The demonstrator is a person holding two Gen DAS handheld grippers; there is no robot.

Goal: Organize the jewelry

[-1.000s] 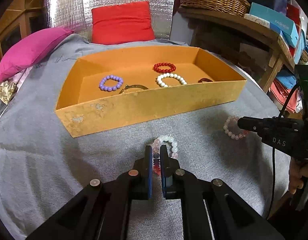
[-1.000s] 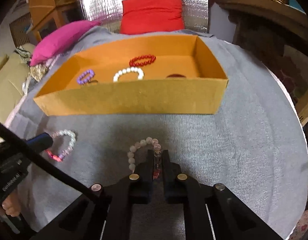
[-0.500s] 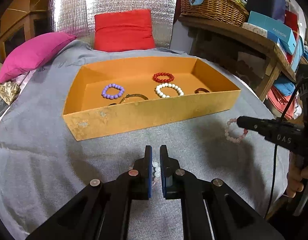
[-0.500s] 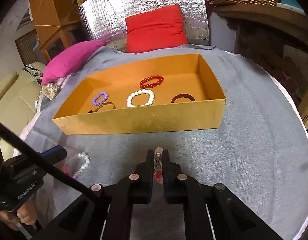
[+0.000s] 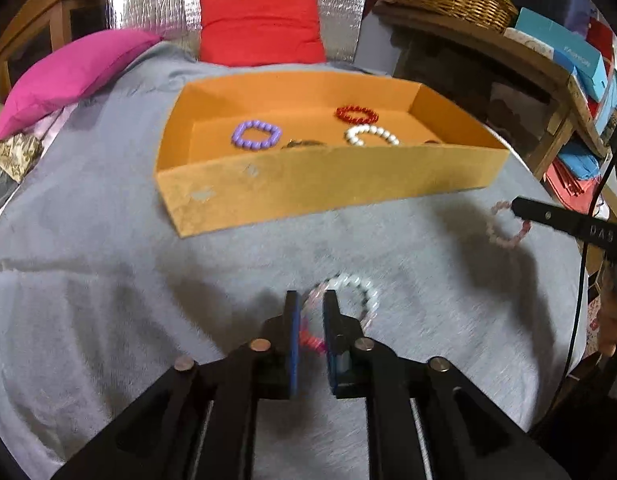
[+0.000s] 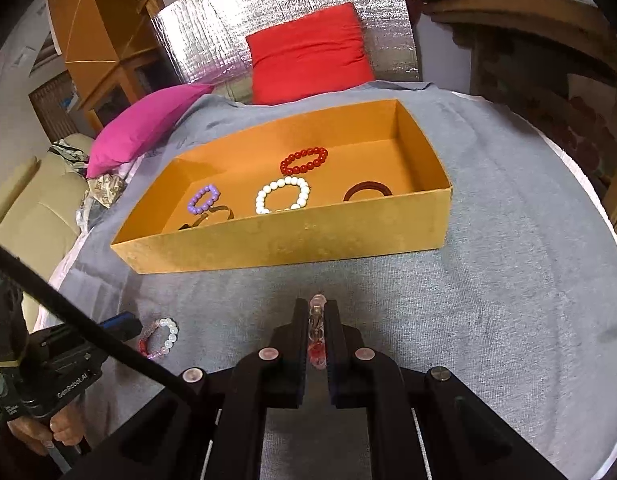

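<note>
Grey cloth (image 5: 108, 280) over a round table, red cushion (image 5: 260, 26) and pink cushion (image 5: 68, 76) at the far edge against silver foil. Orange tray (image 5: 308, 188) on the cloth, holding a purple bracelet (image 5: 255, 134), a red bracelet (image 5: 356, 114), a white bracelet (image 5: 370, 136), a dark band (image 6: 367, 191) and a thin bangle (image 6: 212, 216). Left gripper (image 5: 310, 308) low over the cloth in front of the tray, jaws just been opening, now slightly parted around a pale bracelet with pink beads (image 5: 356, 296) lying on the cloth, pads apparently clear of it. Right gripper (image 6: 315, 316) pressed together, pinching a pinkish bracelet (image 6: 316, 332) edge-on, lifted off the cloth, short of the tray's near wall.
</note>
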